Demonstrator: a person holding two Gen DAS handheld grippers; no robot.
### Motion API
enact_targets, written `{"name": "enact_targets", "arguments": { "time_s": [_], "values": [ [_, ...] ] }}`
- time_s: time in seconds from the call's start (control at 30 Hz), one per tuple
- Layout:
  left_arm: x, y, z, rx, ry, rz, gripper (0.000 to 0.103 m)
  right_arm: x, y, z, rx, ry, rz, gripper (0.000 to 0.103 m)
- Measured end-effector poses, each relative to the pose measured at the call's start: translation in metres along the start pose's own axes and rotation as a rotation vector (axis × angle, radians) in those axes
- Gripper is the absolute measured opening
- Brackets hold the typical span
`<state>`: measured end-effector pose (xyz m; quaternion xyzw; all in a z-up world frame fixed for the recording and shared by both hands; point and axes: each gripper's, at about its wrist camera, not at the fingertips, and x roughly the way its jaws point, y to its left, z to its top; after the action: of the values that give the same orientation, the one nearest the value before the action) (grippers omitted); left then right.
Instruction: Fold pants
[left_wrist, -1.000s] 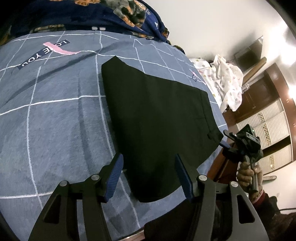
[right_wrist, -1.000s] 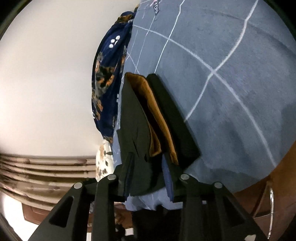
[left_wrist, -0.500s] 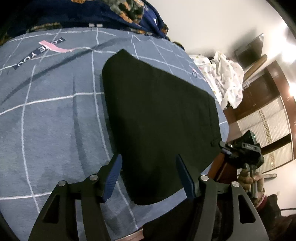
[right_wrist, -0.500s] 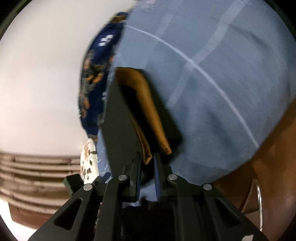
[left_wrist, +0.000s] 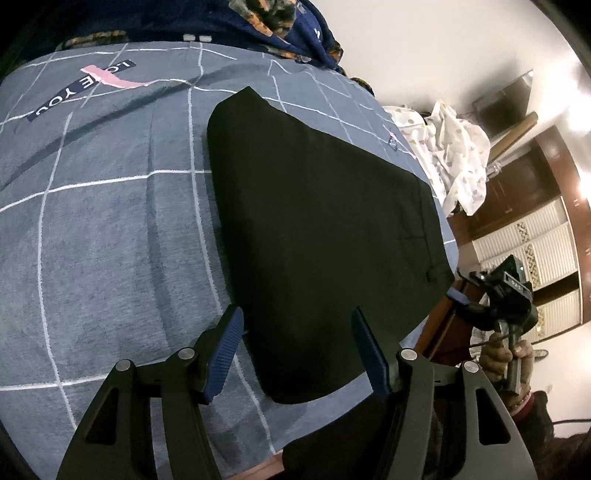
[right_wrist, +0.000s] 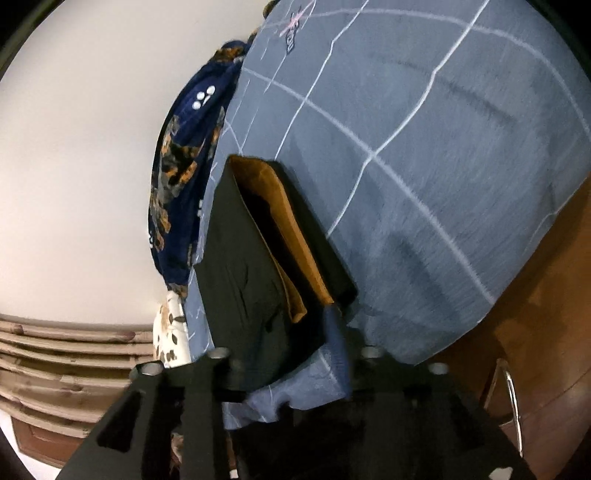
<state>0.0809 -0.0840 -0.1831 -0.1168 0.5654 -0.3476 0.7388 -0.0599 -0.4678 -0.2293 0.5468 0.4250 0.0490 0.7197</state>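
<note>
The black pants (left_wrist: 317, 229) lie folded flat on the grey checked bedspread (left_wrist: 99, 236). My left gripper (left_wrist: 295, 354) is open, its blue pads hovering just above the near edge of the pants and holding nothing. In the right wrist view the waistband end of the pants (right_wrist: 266, 266) shows its orange lining (right_wrist: 291, 236). My right gripper (right_wrist: 291, 343) is open around this waistband corner at the bed's edge; one blue pad (right_wrist: 336, 354) shows, the other is hidden behind the cloth. The right gripper also shows in the left wrist view (left_wrist: 502, 299), just off the waistband corner.
A dark blue patterned blanket (left_wrist: 280, 33) is bunched at the head of the bed. A white spotted cloth (left_wrist: 454, 158) hangs beyond the far side. Wooden furniture (right_wrist: 546, 332) stands close to the bed's edge on the right. A wall and wardrobe doors (left_wrist: 524, 251) lie behind.
My right gripper closed on the waistband corner half a second ago and has now opened again. The left gripper has held nearly still, open over the near edge of the pants.
</note>
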Motion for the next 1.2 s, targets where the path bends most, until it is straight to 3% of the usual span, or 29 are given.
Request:
{"name": "enact_targets", "arguments": {
  "time_s": [0.27,0.37,0.5,0.63,0.77,0.9,1.07,1.2],
  "values": [
    [-0.002,0.002,-0.002,0.0,0.005,0.002,0.062,0.014,-0.002,0.0,0.016,0.053,0.028,0.047],
    [-0.003,0.003,-0.002,-0.007,0.002,0.002,0.062,0.017,0.012,-0.001,-0.04,0.051,-0.011,0.023],
    [0.0,0.005,-0.003,-0.017,0.009,0.003,0.063,0.026,0.014,0.006,-0.06,0.058,-0.056,0.022],
    [-0.003,0.005,-0.002,-0.02,0.008,0.003,0.063,0.03,0.02,0.012,-0.077,0.055,-0.047,0.019],
    [-0.006,0.002,0.001,-0.012,-0.008,-0.006,0.063,0.011,0.037,0.015,-0.108,0.006,0.079,0.017],
    [0.0,0.001,0.0,0.002,0.007,0.005,0.064,0.021,0.008,0.018,-0.064,0.032,-0.028,0.017],
    [0.007,0.004,-0.001,-0.014,0.021,-0.009,0.064,0.024,-0.002,0.018,-0.041,0.046,0.0,0.02],
    [0.0,0.0,0.002,0.026,-0.028,-0.019,0.064,0.02,0.008,0.022,-0.09,0.049,-0.011,0.026]
  ]
}}
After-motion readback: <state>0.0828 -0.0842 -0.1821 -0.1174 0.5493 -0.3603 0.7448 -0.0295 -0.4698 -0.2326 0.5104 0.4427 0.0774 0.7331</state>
